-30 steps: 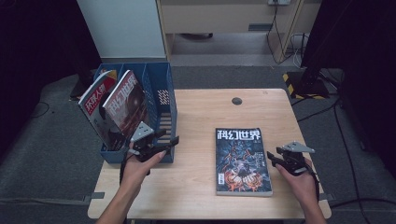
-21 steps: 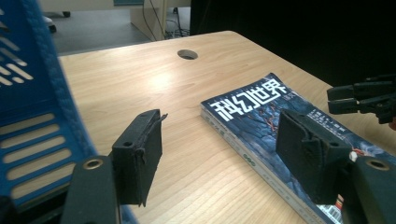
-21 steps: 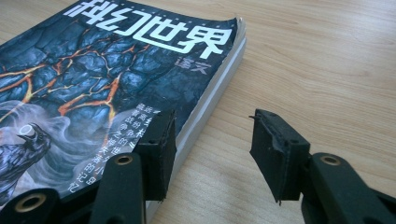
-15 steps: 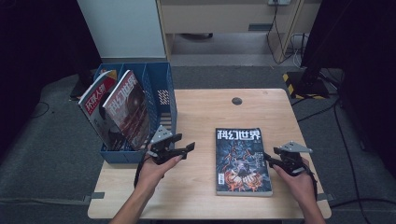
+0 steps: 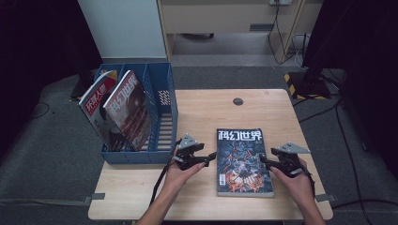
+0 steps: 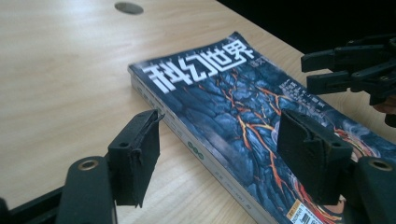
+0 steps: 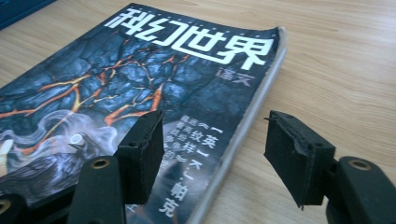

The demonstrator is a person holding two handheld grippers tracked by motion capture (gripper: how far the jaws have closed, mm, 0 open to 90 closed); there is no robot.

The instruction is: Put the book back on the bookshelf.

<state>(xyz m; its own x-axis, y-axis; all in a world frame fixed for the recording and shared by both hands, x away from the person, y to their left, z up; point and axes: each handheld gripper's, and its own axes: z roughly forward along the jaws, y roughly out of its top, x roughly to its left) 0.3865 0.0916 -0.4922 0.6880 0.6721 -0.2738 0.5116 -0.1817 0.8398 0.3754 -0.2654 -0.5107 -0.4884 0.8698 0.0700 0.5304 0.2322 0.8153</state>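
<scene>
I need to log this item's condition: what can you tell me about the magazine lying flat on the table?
The magazine is a thick, glossy paperback lying face up and closed on the wooden table, apart from the blue rack. Its dark blue cover shows orange lava-like cracks under large white Chinese title characters. One top corner curls up slightly. The left claw is open at its spine edge and the right claw at the opposite edge, its jaws having just been opening; neither grips it.

Both forearms reach forward; left gripper (image 5: 212, 155) jaws gape, right gripper (image 5: 264, 159) jaws have just been opening.
</scene>
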